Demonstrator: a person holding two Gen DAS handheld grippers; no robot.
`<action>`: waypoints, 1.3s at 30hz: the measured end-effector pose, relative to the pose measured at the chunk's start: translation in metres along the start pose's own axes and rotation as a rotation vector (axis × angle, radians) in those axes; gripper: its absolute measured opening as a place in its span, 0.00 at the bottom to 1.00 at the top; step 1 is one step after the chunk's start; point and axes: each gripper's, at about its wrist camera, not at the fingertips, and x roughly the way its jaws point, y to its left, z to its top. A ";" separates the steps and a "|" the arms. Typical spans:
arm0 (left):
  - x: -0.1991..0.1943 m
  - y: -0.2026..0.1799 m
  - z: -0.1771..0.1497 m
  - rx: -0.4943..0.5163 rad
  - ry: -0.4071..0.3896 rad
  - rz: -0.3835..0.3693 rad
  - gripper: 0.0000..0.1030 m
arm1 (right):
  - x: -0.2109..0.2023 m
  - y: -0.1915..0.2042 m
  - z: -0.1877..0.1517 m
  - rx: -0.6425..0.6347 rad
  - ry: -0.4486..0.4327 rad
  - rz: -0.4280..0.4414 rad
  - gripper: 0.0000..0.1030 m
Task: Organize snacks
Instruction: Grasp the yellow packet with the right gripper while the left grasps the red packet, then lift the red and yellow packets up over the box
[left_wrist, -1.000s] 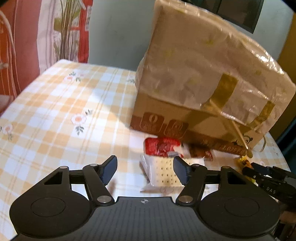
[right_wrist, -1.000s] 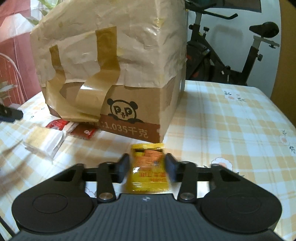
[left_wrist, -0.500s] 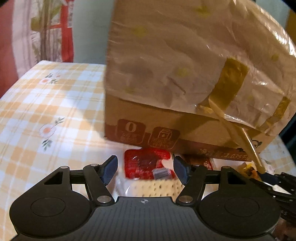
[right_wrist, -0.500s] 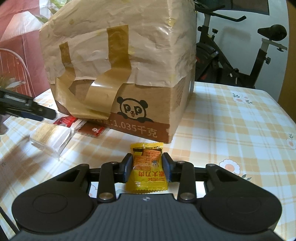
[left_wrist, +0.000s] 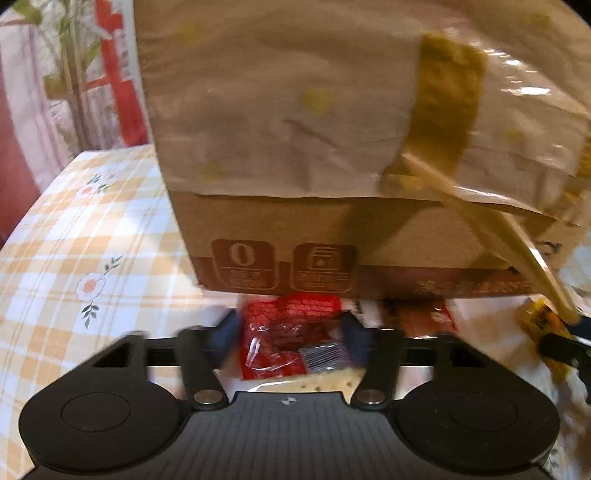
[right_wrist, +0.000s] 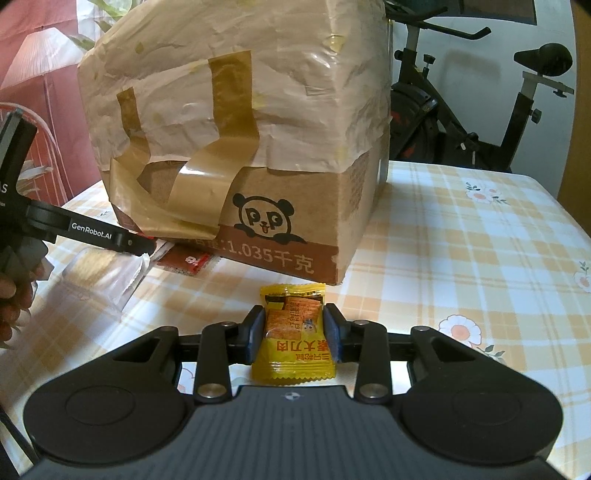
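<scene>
While the left gripper (left_wrist: 290, 334) hangs over the red crinkly plastic snack packet (left_wrist: 291, 334), its jaws are closing in with that packet between them, and the blur hides whether the pads press it yet (I'd call it not gripped). The red packet lies on the yellow-and-white checked tablecloth with little flowers (left_wrist: 85, 236), right at the foot of the big cardboard box wrapped in crumpled paper and brown tape (left_wrist: 332, 147), and its near end overlaps a pale clear-wrapped cracker pack (left_wrist: 306, 384) just under the gripper body.

Over on the other side, the right gripper (right_wrist: 293, 334) is clamped on a small yellow foil snack packet with orange crackers printed on it (right_wrist: 293, 332), both blue pads tight against its sides. That packet sits out in front of the box's panda-print face, close to it but not touching. A flat dark red sachet (right_wrist: 188, 260) pokes out along the box's bottom edge toward the left, next to the cracker pack. Behind the table's far edge stands a black exercise bike (right_wrist: 480, 110).
</scene>
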 end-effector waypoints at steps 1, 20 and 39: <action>-0.003 0.001 -0.002 0.006 0.001 -0.016 0.52 | 0.000 0.000 0.000 0.001 0.000 0.000 0.36; -0.081 0.033 -0.023 -0.179 -0.138 -0.071 0.50 | 0.001 -0.002 0.000 0.008 -0.002 0.006 0.36; -0.103 0.024 -0.036 -0.160 -0.161 -0.107 0.50 | -0.005 0.004 -0.003 -0.029 -0.007 0.000 0.35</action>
